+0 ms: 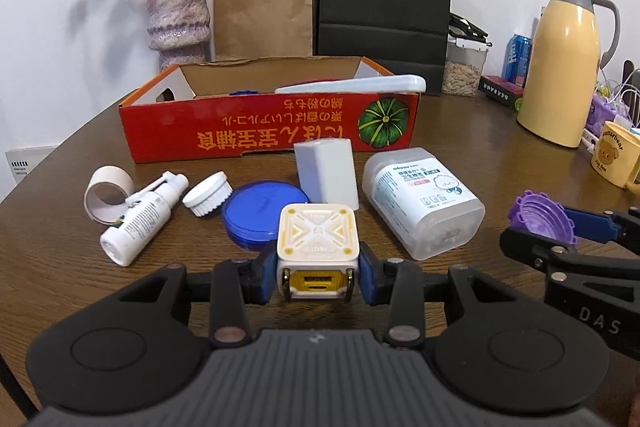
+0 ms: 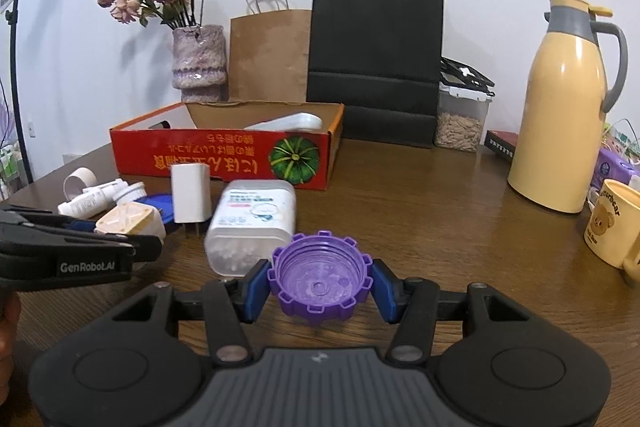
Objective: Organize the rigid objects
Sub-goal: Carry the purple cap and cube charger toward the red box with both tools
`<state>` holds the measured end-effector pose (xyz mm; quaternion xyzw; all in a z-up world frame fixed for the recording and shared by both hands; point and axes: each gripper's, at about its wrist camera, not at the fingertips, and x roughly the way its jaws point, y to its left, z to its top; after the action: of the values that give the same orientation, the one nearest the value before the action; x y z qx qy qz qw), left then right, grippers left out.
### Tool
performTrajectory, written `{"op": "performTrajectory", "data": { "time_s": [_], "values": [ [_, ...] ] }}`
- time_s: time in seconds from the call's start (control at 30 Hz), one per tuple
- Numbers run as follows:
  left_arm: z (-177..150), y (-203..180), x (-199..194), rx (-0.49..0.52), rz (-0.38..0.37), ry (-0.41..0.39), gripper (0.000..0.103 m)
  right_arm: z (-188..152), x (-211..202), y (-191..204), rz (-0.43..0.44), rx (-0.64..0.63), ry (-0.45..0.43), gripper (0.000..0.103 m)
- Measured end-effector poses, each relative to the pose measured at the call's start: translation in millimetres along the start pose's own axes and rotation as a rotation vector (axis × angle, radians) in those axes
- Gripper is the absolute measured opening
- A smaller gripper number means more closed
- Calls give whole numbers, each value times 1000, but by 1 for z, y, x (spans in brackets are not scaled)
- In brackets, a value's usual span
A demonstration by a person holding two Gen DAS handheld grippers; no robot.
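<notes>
Both grippers are closed on small items above a brown wooden table [image 1: 60, 275]. Left gripper [image 1: 318, 277]: its 2 blue pads press the sides of a white-and-yellow cube charger [image 1: 317, 247], whose yellow port face turns toward the camera. Right gripper [image 2: 320, 281]: its pads pinch a purple notched bottle cap [image 2: 320, 277], hollow side up; in the left wrist view this gripper sits at the right edge, beside the left one but apart from it. On the table beyond the charger lie a blue round lid [image 1: 260, 213], a white rectangular plug adapter [image 1: 326, 173] standing upright, and a translucent cotton-swab box [image 1: 424, 201] lying on its side. Further left lie a white ribbed cap [image 1: 207, 193], a white spray bottle [image 1: 138, 221] on its side, and a roll of tape [image 1: 107, 195] on edge. Behind these stands an open red cardboard box [image 1: 260, 131] printed with a green pumpkin; a white elongated object [image 1: 360, 83] rests across its rim. At the back are a vase of dried roses [image 1: 178, 15], a brown paper bag [image 1: 262, 7], a black paper bag [image 1: 382, 3] and, at right, a yellow thermos jug [image 1: 564, 63].
</notes>
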<state>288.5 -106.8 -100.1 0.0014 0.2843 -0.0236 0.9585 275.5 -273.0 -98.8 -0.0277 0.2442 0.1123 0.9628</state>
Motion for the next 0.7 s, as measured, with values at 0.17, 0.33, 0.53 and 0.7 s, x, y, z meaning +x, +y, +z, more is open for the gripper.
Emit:
{"op": "performTrajectory", "data": {
  "time_s": [0.17,0.33,0.53,0.7],
  "values": [
    [5,11,-6,-7,-2,-20,40,9,-2,13,16,15,-34,52],
    [13,23,-7,-15,8,-34,40,18,2,25,28,27,-45,52],
    [26,38,-10,-24,10,-62,40,31,9,39,38,31,-62,52],
    [38,48,-8,-30,15,-83,40,45,16,47,47,35,-78,53]
  ]
}}
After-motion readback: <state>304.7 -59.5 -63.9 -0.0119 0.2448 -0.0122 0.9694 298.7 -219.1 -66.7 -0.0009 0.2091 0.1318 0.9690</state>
